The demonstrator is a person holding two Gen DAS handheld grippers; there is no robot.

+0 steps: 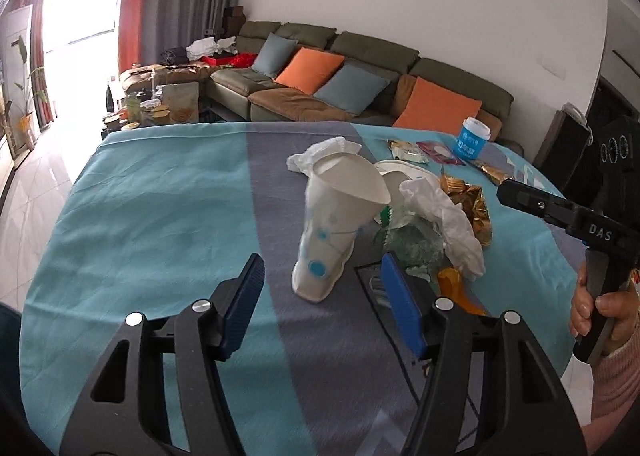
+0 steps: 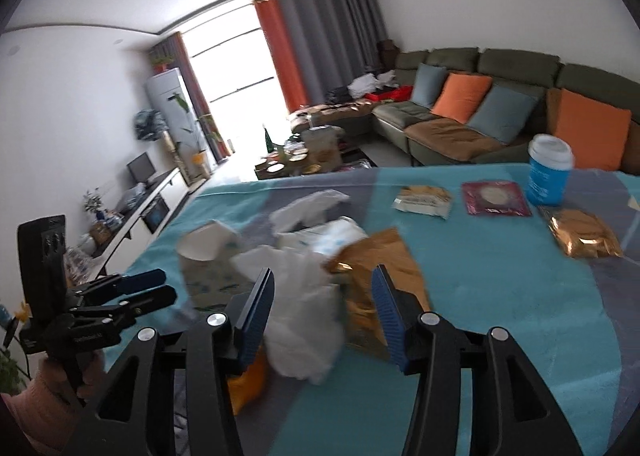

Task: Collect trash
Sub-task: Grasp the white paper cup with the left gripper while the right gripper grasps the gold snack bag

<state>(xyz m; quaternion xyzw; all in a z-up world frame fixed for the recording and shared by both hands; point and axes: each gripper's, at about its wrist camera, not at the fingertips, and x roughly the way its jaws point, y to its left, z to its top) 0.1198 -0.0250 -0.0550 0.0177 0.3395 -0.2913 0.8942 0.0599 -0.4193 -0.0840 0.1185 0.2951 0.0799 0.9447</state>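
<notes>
Mid-tabletop [image 1: 160, 196], your trash pile [image 2: 316, 268] sits heaped toward the right edge, the crushed paper cup [image 1: 336, 224] leaning beside it. Left gripper [image 1: 322, 312] and right gripper [image 2: 322, 316] both gape, holding nothing. Risk: closing on loose white tissue [image 2: 304, 320] may drag the gold wrapper [image 2: 380, 272] off.

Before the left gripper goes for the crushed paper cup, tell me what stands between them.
Nothing visible does. The left gripper is open, and the crushed paper cup stands just ahead of its fingers on bare tablecloth. The pile of white plastic and gold wrapper lies to the cup's right, off the path.
</notes>
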